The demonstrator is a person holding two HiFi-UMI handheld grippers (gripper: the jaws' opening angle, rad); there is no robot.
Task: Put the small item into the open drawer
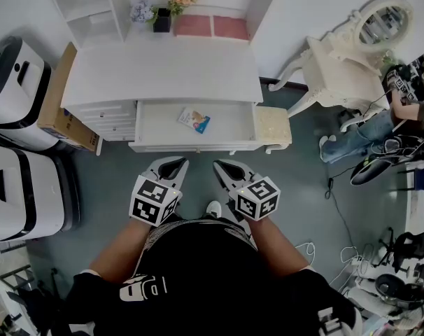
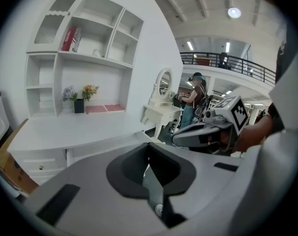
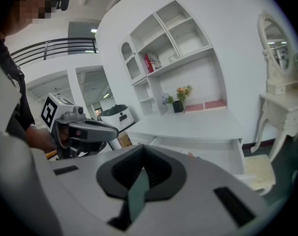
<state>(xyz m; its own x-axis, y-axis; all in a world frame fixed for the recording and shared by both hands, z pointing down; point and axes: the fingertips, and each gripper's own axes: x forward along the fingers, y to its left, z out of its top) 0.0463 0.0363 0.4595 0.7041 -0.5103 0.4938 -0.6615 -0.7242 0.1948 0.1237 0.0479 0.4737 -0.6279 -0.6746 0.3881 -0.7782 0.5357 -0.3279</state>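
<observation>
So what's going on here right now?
A person stands at the white desk with the left gripper and right gripper held close in front of them, both shut and empty. The drawer is open and a small item already lies inside it. Neither gripper touches anything.

Head view overhead; both gripper views face drawer (image 1: 156,126).

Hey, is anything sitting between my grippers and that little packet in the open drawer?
Nothing visible. The packet lies alone in the open drawer, and the left gripper and right gripper, both shut and empty, hang on the near side of its front.
</observation>
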